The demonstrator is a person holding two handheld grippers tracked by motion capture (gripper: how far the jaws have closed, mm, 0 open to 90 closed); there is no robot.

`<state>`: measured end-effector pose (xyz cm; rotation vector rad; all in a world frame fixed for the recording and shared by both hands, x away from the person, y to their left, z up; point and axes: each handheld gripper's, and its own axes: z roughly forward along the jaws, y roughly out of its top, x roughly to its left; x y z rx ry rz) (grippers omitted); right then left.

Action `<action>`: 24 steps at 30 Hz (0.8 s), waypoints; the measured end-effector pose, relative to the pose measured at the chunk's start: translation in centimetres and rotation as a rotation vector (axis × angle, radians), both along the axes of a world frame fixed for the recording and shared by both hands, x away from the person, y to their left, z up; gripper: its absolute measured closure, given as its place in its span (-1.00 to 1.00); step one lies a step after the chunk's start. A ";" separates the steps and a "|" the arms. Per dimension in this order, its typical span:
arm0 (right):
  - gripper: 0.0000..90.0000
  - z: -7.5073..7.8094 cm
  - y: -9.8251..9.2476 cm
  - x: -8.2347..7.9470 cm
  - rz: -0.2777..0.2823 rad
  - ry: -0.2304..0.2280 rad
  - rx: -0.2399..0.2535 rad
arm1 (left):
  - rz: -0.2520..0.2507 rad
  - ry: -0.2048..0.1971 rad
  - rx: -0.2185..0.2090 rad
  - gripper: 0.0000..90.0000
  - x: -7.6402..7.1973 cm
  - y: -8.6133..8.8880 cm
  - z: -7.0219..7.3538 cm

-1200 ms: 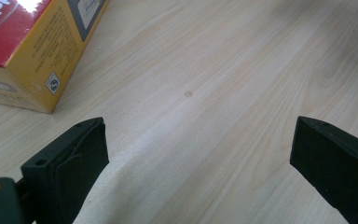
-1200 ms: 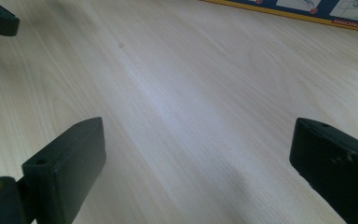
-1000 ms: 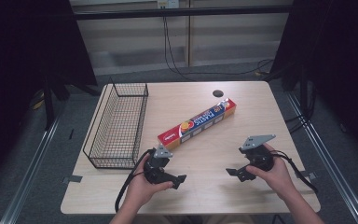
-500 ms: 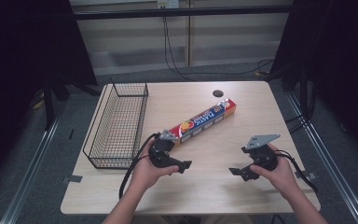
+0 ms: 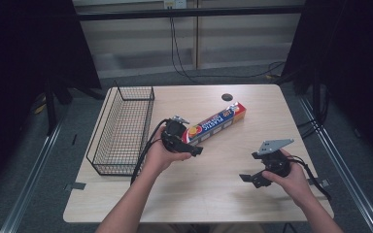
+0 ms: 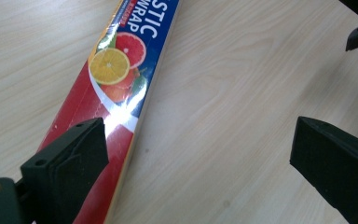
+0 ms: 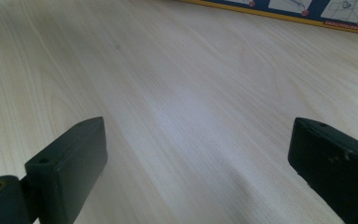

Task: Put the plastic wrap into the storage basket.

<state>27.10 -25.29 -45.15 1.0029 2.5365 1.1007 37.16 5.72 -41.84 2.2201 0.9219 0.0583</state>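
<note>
- Seen from above, the plastic wrap box [image 5: 215,123] lies diagonally on the table [image 5: 213,204], its near end beside the left gripper [image 5: 194,149]; the right gripper [image 5: 249,177] sits well apart.
- Left gripper view: jaws wide apart, box [image 6: 116,88] just beyond the left jaw.
- Right gripper view: jaws wide apart over bare wood, box edge [image 7: 307,11] far ahead.

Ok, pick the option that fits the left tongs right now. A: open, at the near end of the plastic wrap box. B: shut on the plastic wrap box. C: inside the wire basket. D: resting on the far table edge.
A: the left tongs stand open at the near end of the plastic wrap box, with one jaw over it.
</note>
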 end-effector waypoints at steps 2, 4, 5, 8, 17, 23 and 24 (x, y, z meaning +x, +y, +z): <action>-0.91 0.0 0.0 0.0 -0.003 0.000 0.002 | -0.008 -0.008 0.004 -0.91 0.4 -0.2 0.0; -0.91 0.0 0.0 0.0 -0.002 -0.001 0.001 | -0.009 -0.014 0.010 -0.90 0.9 -0.4 0.1; -0.91 0.0 0.0 0.0 0.002 -0.001 0.003 | -0.009 -0.019 0.009 -0.90 1.2 -0.4 0.1; -0.91 0.0 0.0 0.0 0.001 0.008 0.002 | 0.001 -0.019 0.012 -0.88 1.9 -0.6 0.3; -0.90 0.0 0.0 0.2 0.006 0.011 0.005 | -0.006 -0.024 0.035 -0.84 3.8 -1.9 0.2; -0.90 0.1 -0.1 0.2 0.005 0.009 0.014 | -0.001 -0.024 0.040 -0.83 5.0 -2.7 -0.1; -0.90 0.0 -0.1 0.2 0.008 0.008 0.015 | 0.001 -0.022 0.032 -0.83 5.2 -2.8 -0.1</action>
